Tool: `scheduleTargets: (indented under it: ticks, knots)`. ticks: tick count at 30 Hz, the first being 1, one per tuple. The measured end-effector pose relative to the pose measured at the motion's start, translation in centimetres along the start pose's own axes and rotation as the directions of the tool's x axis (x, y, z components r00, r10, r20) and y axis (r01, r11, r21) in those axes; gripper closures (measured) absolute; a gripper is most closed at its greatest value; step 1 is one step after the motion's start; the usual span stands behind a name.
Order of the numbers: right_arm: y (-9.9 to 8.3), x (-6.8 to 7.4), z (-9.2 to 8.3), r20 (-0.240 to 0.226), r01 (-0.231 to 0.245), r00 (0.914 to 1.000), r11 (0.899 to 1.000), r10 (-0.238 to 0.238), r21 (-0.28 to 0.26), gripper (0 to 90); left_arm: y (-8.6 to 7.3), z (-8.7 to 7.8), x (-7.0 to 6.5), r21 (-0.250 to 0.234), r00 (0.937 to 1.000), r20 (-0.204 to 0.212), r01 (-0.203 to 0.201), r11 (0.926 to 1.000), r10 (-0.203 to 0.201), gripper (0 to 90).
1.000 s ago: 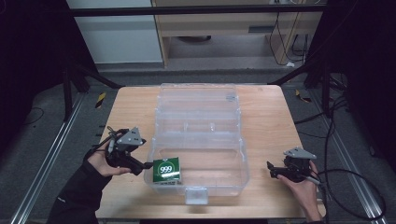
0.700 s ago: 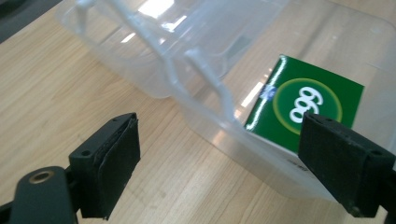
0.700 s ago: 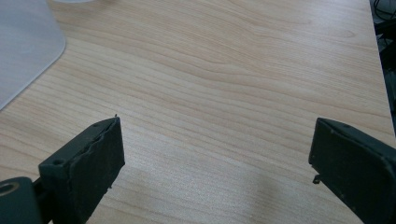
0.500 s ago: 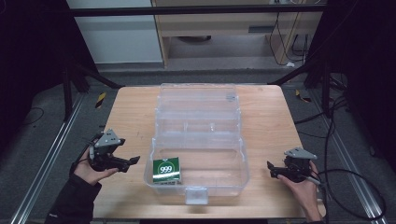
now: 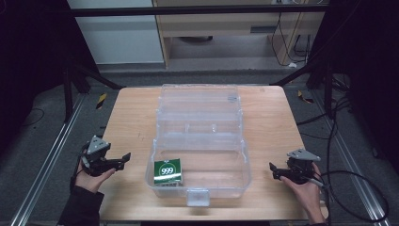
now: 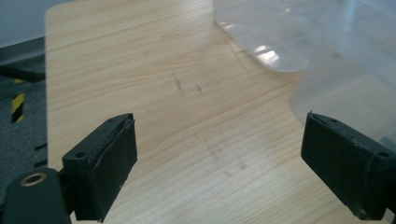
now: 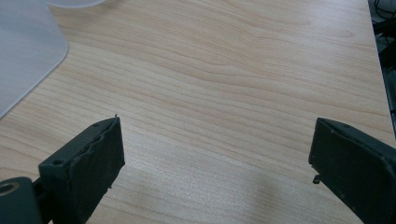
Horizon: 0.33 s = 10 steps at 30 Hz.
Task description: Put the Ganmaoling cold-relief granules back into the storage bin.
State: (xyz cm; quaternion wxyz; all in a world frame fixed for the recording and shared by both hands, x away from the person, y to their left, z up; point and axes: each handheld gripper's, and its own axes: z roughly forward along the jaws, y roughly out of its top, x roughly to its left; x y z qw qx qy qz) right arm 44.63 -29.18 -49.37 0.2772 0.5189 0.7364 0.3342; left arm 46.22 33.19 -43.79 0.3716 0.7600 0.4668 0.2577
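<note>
Two grippers — left gripper (image 5: pixel 126 157) just opening, empty, right gripper (image 5: pixel 272 169) wide, empty — flanking clear box (image 5: pixel 200 141)

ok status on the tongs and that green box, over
Left tongs open, jaws just been opening, nothing between them. Right tongs open, empty. Green box sits in the clear bin, front left corner. Nothing in the way.
</note>
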Motion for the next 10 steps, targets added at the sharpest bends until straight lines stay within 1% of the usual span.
scheduleTargets:
  ticks: [2,3,4,6,10]
  knots:
    - [0.0,0.0,-0.1,-0.004,-0.004,1.0000,1.000,0.004,0.000,3.7,-0.5,0.2,0.2,-0.005,0.9997,-0.015,0.019,0.9998,-0.019,10.1]
    - [0.0,0.0,-0.1,-0.004,-0.004,1.0000,1.000,0.004,-0.001,3.7,-0.7,0.2,0.3,-0.007,0.9996,-0.024,0.018,0.9998,-0.019,10.1]
    - [0.0,0.0,-0.1,-0.004,-0.002,1.0000,1.000,0.002,-0.001,3.6,-0.9,0.3,0.3,-0.004,0.9987,-0.042,0.028,0.9996,-0.028,10.3]
    - [0.0,0.0,-0.1,-0.003,-0.003,1.0000,1.000,0.003,-0.004,3.6,-1.3,0.5,0.5,-0.003,0.9972,-0.065,0.035,0.9994,-0.035,10.4]
    - [0.0,0.0,-0.2,-0.005,-0.008,1.0000,1.000,0.008,-0.006,3.3,-2.1,0.7,0.6,-0.005,0.9950,-0.086,0.050,0.9988,-0.050,10.7]
